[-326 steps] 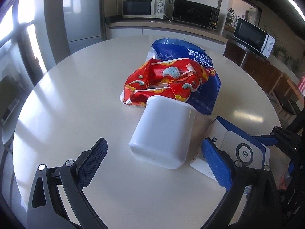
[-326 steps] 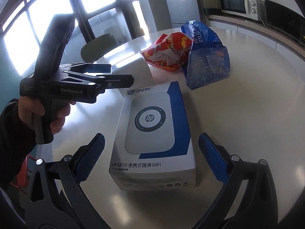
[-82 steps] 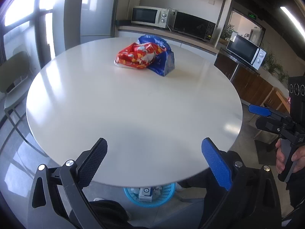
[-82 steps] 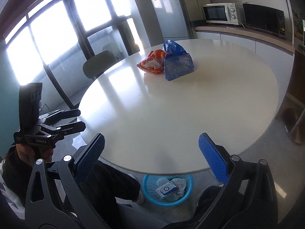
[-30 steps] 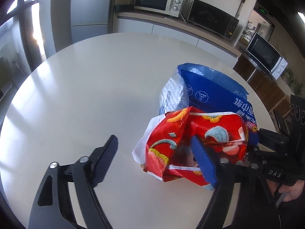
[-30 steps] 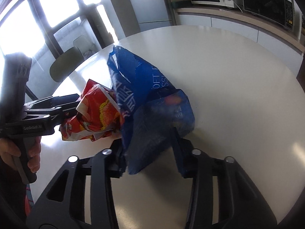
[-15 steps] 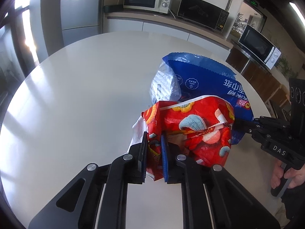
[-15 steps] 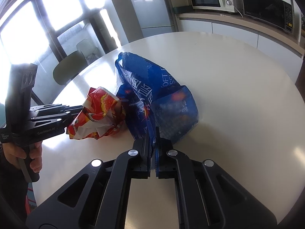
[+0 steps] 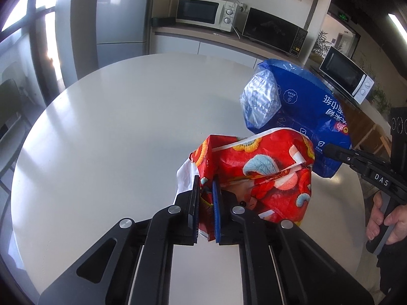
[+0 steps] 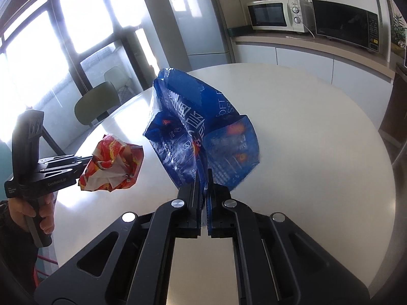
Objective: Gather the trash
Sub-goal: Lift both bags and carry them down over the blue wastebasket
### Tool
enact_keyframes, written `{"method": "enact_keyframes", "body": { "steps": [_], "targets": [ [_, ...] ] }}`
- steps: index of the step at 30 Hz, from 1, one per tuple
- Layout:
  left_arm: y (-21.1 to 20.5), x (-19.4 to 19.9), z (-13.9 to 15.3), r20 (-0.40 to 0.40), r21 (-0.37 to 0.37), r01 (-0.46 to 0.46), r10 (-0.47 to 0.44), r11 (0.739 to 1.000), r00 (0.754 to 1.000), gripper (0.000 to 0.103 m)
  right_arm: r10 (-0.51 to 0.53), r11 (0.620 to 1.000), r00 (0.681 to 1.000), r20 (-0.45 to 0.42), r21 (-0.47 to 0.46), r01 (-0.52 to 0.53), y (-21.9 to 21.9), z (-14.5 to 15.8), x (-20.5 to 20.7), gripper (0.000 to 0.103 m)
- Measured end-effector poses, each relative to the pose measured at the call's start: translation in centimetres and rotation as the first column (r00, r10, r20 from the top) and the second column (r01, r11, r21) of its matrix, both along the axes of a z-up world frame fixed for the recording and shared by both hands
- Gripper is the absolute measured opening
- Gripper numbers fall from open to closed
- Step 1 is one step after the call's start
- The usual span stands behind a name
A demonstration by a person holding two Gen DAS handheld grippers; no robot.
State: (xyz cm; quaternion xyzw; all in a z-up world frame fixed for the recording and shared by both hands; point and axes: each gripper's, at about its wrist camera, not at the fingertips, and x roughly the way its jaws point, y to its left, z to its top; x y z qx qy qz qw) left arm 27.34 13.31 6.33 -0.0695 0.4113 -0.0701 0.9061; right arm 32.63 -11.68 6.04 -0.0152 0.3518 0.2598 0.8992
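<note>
Both bags now hang clear of the round white table [image 9: 101,132]; half a second ago they sat on it, touching each other. Red snack bag [image 9: 257,175], crumpled, patterned with pale blue and orange shapes, is clamped at its lower left edge in the left gripper [image 9: 205,198], jaws clenched on the film, gripper angled down toward the tabletop. Blue bag [image 10: 203,137] with white Chinese characters and partial Latin letters "SOFT" is pinched at its bottom corner in the right gripper [image 10: 203,190], jaws clenched on it, bag standing up above the fingers. Bags now apart, red one to the left in the right wrist view [image 10: 112,165]. Left gripper body reads "GenRobot.AI"; right gripper body in the left wrist view reads "DAS". Hand [image 10: 35,216] grips the left handle, hand [image 9: 389,213] the right. Behind: white microwave [image 9: 203,12], black microwave [image 9: 274,33], fridge [image 10: 193,23], olive chair [image 10: 96,104].
</note>
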Motion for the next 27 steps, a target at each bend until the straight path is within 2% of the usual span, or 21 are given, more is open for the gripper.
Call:
{"method": "enact_keyframes", "body": {
  "steps": [7, 19, 27],
  "targets": [
    [-0.5, -4.5, 2.0, 0.039, -0.017, -0.036, 0.036, 0.999, 0.999, 0.008, 0.029, 1.000, 0.999, 0.037, 0.010, -0.029, -2.8, 2.5, -4.6, 0.002],
    [-2.0, -12.4, 3.9, 0.099, -0.009, -0.082, 0.082, 0.997, 0.992, 0.008, 0.120, 0.993, 0.992, 0.045, 0.002, -0.120, -5.9, 4.1, -12.8, 0.002],
    [-3.2, -17.5, 3.8, 0.122, 0.006, -0.087, 0.086, 0.996, 0.989, 0.008, 0.167, 0.986, 0.985, 0.031, 0.017, -0.168, -7.9, 4.1, -17.7, 0.002]
  ]
}}
